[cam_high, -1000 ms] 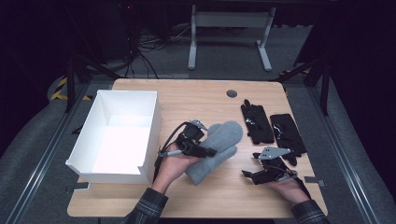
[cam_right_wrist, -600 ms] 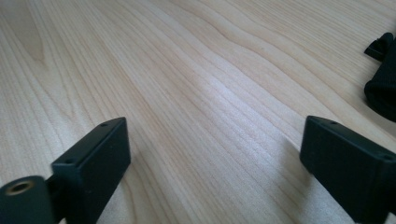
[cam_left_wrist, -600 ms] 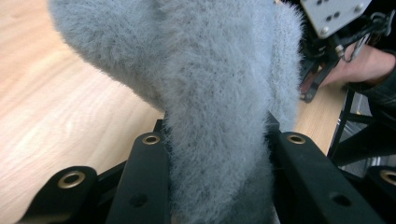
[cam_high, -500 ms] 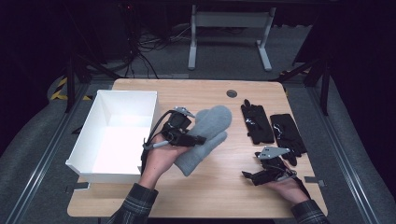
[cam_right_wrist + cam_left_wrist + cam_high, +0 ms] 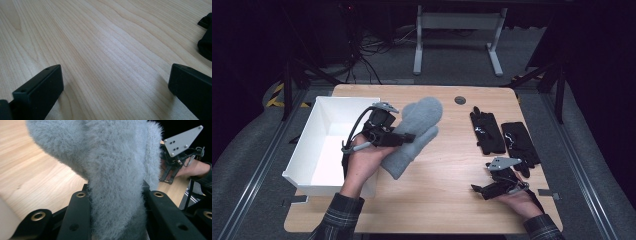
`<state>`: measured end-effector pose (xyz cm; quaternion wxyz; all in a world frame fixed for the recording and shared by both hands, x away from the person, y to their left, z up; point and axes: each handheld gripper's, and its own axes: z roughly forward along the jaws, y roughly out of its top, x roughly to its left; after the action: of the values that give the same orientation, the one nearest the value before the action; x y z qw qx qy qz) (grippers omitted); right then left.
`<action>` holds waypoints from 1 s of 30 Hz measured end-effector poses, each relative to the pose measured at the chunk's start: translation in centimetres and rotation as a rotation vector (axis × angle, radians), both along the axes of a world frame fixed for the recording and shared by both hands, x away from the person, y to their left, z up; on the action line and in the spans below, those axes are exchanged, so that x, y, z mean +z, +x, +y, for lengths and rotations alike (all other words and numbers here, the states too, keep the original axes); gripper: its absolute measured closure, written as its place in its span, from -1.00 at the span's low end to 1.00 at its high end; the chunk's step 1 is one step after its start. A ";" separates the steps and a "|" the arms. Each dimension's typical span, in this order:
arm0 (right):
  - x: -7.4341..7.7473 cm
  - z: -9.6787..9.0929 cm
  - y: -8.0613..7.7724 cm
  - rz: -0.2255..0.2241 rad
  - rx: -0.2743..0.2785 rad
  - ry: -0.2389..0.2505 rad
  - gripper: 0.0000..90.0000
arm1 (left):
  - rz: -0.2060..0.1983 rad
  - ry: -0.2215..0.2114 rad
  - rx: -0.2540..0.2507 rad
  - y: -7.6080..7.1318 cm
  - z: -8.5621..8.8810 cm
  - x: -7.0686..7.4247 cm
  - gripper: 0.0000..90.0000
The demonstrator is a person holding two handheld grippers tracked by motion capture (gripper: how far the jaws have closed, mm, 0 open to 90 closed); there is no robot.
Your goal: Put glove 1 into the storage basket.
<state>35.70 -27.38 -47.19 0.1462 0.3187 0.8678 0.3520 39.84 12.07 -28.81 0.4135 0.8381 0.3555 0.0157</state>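
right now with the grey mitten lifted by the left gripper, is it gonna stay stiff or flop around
Probably floppy: the grey mitten is fuzzy knit and bunches where the left gripper pinches it. It likely weighs little, since one pinch at its middle carries it. It seems unlikely to slip, as the pile looks grippy, though its free ends may sway over the white box.

Wooden table (image 5: 447,200) with black gloves (image 5: 504,135), white bin (image 5: 307,150)

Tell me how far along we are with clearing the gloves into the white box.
Nothing sits in the white box yet. The left claw is clamped on the grey mittens, held beside the box. The right claw is open over bare table, jaws just widened, nothing between them. The two black gloves are left on the table.
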 end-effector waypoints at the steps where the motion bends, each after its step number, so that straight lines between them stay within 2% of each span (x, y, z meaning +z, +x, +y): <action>1: 0.0 0.0 0.0 0.000 0.000 0.000 -1.00 | -0.005 -0.002 0.014 0.0 0.7 0.3 0.52; 4: 0.0 0.0 0.0 0.000 0.000 0.000 -1.00 | -0.010 -0.005 0.036 0.1 1.5 0.7 0.52; 11: 0.0 0.0 0.0 0.000 0.000 0.000 -1.00 | -0.029 -0.032 0.128 0.1 5.4 1.9 0.52; 17: 0.0 0.0 0.0 0.000 0.000 0.000 -1.00 | -0.032 -0.046 0.176 0.0 7.6 2.3 0.52; 19: 0.0 0.0 0.0 0.000 -0.001 0.000 -1.00 | -0.039 -0.045 0.208 -0.1 8.7 2.5 0.53; 23: 0.0 0.0 0.0 -0.001 -0.001 0.000 -1.00 | -0.032 -0.050 0.239 -0.2 10.2 2.3 0.53; 30: 0.0 0.0 0.0 0.000 -0.002 0.000 -1.00 | -0.001 -0.052 0.332 -0.5 13.4 0.9 0.53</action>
<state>35.68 -27.37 -47.19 0.1464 0.3195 0.8676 0.3519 39.36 25.45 -27.92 0.4269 0.7570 0.4890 0.0750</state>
